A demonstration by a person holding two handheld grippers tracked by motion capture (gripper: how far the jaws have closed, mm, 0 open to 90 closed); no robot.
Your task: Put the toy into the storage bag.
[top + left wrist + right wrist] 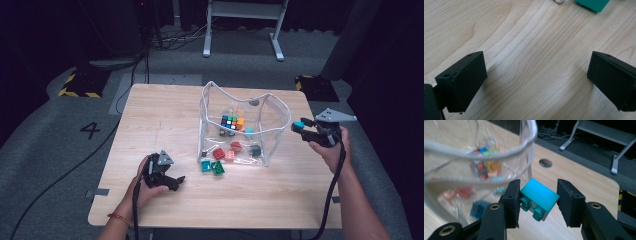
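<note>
1. The right gripper (300, 125) is hanging off the table's right edge, beside the clear bag (272, 131), jaws pinched on a cyan brick (539, 199). The brick is sitting tilted between the pads, studs facing the camera.
2. Holding it above the white rim (499, 150) makes sense: the bag is standing open-topped near the middle of the table, so my read is that a drop from above is coming.
3. Inside the bag, a colour cube (230, 121) and several small bricks are lying on the bottom, red ones (219, 153) among them, so sorting looks partly done.
4. Two green bricks (212, 167) are waiting on the table just outside the bag's near-left corner.
5. The left gripper (172, 183) is resting low toward the near-left part of the table (150, 120), jaws spread wide with bare wood between them, gripping nothing. One green brick (592, 4) is peeking in just ahead of it, probably its next pick.
6. Risk to watch: the tilted brick clipping the floppy rim.
</note>
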